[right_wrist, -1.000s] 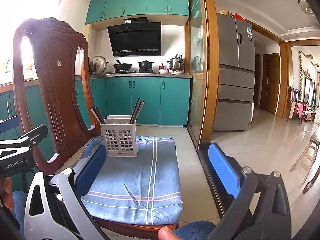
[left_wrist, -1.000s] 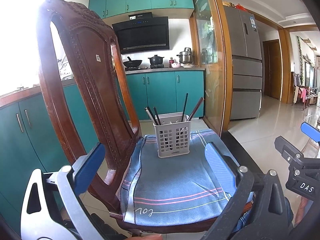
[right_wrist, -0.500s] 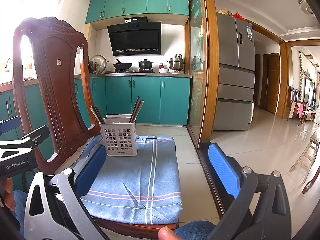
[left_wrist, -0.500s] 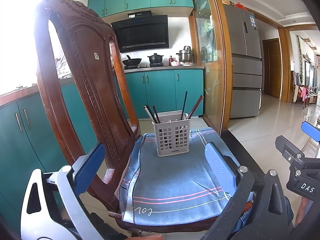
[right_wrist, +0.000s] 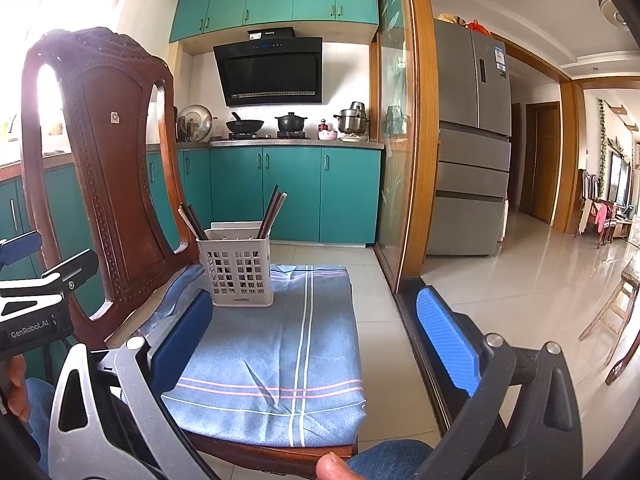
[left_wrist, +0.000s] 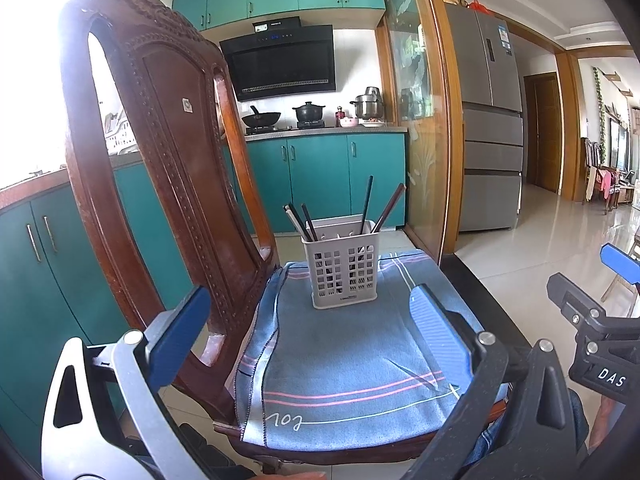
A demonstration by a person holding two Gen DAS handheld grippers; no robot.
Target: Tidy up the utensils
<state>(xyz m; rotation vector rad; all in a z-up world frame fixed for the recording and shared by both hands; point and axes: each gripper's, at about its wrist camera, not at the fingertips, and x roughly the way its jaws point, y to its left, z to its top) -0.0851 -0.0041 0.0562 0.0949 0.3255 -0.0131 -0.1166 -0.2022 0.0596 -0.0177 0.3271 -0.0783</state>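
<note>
A white perforated utensil basket (left_wrist: 342, 269) stands on a blue striped cloth (left_wrist: 348, 360) on a wooden chair seat. Several dark chopsticks (left_wrist: 366, 210) stick up out of it, leaning left and right. The basket also shows in the right wrist view (right_wrist: 239, 270) with its chopsticks (right_wrist: 271, 211). My left gripper (left_wrist: 308, 322) is open and empty, held short of the basket over the cloth's near part. My right gripper (right_wrist: 316, 326) is open and empty, to the right of the left one, over the cloth's right side.
The carved chair back (left_wrist: 160, 168) rises at the left, close to the left gripper. Teal kitchen cabinets (left_wrist: 336, 176) and a stove with pots lie behind. A glass sliding door (right_wrist: 400, 128) and a fridge (right_wrist: 472, 140) stand at the right, with tiled floor beyond.
Both grippers drifted only slightly; the left view shifted a little upward. The basket and chopsticks have not moved. Both grippers stay open.
</note>
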